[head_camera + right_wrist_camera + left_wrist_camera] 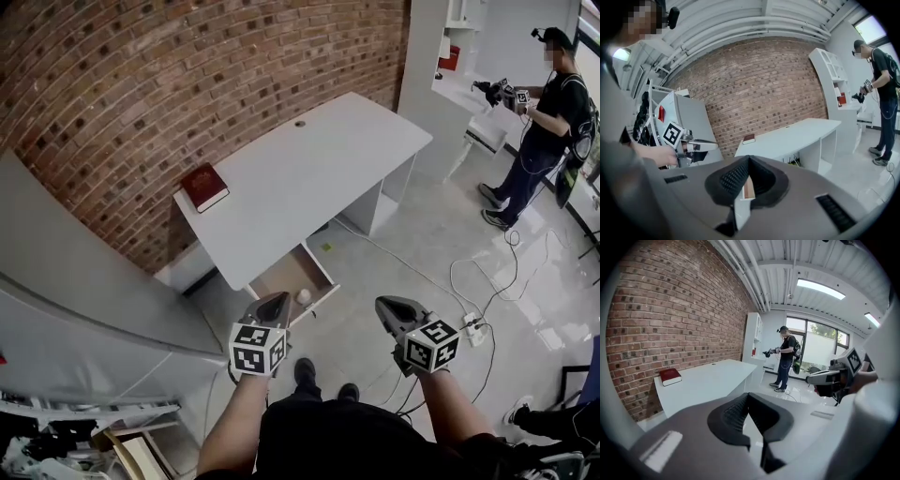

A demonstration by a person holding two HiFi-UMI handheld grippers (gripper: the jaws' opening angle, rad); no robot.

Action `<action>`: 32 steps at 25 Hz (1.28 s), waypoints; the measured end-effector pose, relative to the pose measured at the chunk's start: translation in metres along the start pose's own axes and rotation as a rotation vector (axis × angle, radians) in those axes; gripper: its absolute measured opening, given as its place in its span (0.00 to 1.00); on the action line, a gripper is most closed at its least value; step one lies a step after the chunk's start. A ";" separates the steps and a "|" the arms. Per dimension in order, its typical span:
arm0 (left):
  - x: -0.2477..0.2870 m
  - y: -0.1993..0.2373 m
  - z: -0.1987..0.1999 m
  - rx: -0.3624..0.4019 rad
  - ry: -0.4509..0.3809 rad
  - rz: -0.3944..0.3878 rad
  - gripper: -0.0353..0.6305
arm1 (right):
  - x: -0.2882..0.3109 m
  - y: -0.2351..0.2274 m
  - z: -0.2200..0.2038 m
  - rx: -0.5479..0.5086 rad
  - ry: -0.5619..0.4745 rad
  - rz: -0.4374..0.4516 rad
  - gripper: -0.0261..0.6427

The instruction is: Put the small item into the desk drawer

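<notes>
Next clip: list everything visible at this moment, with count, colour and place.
desk: 1, white, against the brick wall
drawer: 1, wood-toned inside, pulled open under the desk
small round item: 1, white, inside the drawer
book: 1, red, on the desk's left end
power strip: 1, white, on the floor at right
other person: 1, dark clothes, far right
left gripper: 1, grey, shut, empty
right gripper: 1, grey, shut, empty

Drawer [291,272] rear hidden under desk [309,169]; small item [304,296] too small to identify
</notes>
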State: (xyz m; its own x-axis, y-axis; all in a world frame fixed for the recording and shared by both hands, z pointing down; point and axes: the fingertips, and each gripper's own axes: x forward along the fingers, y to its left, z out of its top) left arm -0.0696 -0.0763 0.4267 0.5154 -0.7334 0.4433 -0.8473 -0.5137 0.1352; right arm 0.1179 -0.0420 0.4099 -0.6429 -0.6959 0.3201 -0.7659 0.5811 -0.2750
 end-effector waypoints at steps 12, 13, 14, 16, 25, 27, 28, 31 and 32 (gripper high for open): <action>-0.047 -0.005 0.038 0.016 -0.093 0.036 0.07 | -0.006 0.026 0.039 -0.014 -0.128 0.076 0.05; -0.051 -0.002 0.042 0.023 -0.107 0.035 0.07 | -0.005 0.030 0.044 -0.013 -0.141 0.075 0.05; -0.055 0.003 0.046 0.034 -0.118 0.035 0.07 | -0.003 0.034 0.049 -0.012 -0.154 0.071 0.05; -0.061 0.014 0.051 0.057 -0.132 0.039 0.07 | 0.004 0.042 0.059 -0.031 -0.172 0.057 0.05; -0.088 0.072 0.069 0.075 -0.185 0.082 0.07 | 0.047 0.102 0.086 -0.068 -0.247 0.106 0.05; -0.089 0.079 0.068 0.068 -0.187 0.084 0.07 | 0.049 0.113 0.085 -0.099 -0.242 0.118 0.05; -0.089 0.082 0.067 0.061 -0.187 0.086 0.07 | 0.050 0.117 0.084 -0.111 -0.235 0.119 0.05; -0.088 0.089 0.063 0.045 -0.189 0.094 0.07 | 0.049 0.118 0.080 -0.141 -0.209 0.094 0.05; -0.086 0.090 0.062 0.045 -0.186 0.094 0.07 | 0.049 0.117 0.079 -0.143 -0.206 0.084 0.05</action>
State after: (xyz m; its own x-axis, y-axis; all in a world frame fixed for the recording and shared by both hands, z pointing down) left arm -0.1825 -0.0869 0.3459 0.4523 -0.8468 0.2801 -0.8885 -0.4550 0.0592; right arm -0.0024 -0.0412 0.3219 -0.7010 -0.7052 0.1064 -0.7121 0.6842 -0.1572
